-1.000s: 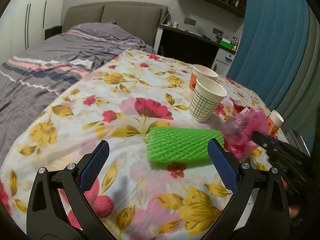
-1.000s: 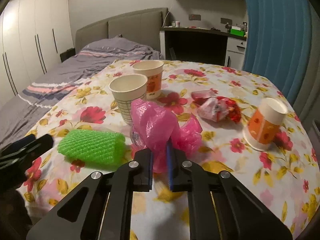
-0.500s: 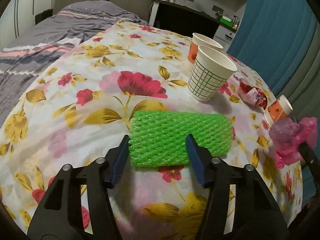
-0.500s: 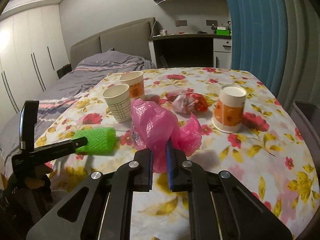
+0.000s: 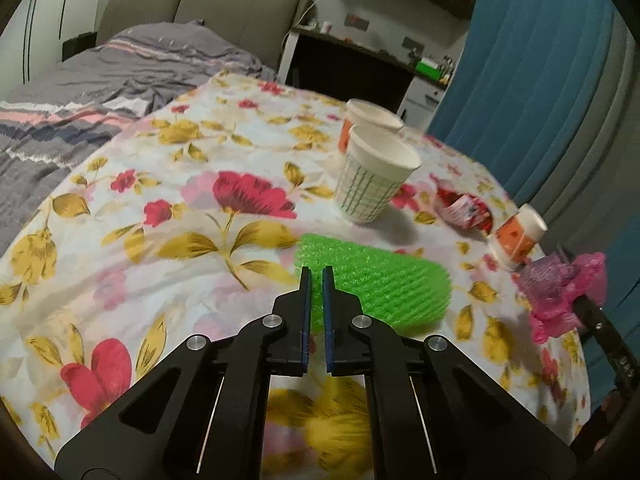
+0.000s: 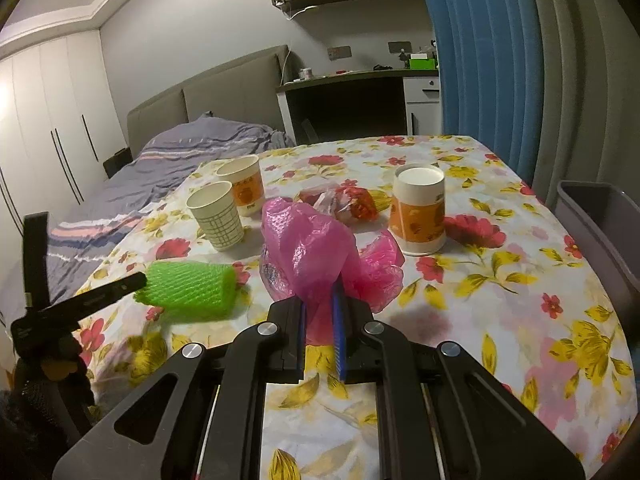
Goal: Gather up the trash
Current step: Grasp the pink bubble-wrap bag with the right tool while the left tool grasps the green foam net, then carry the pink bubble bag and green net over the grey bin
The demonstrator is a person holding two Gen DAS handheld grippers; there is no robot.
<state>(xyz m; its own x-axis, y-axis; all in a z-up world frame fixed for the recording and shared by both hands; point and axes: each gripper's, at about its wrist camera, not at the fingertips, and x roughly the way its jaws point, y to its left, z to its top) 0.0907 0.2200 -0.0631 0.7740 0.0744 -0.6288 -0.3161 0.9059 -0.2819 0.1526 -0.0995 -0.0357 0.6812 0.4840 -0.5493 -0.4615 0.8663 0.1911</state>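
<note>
My left gripper (image 5: 316,276) is shut on the near edge of a green foam net sleeve (image 5: 384,288), which also shows in the right wrist view (image 6: 192,290). My right gripper (image 6: 322,304) is shut on a crumpled pink plastic bag (image 6: 312,248) and holds it above the table; the bag shows at the right of the left wrist view (image 5: 564,292). The left gripper shows at the left of the right wrist view (image 6: 136,280).
On the floral tablecloth (image 6: 500,280) stand a grid-patterned paper cup (image 6: 216,216), an orange paper cup (image 6: 242,184), an upturned orange cup (image 6: 418,208) and a red wrapper (image 6: 344,200). A grey bin (image 6: 600,216) stands at the table's right edge. A bed (image 5: 100,76) lies behind.
My left gripper closed from wide open onto the green foam sleeve. My right gripper lifted and drew back toward the table's right side with the pink bag.
</note>
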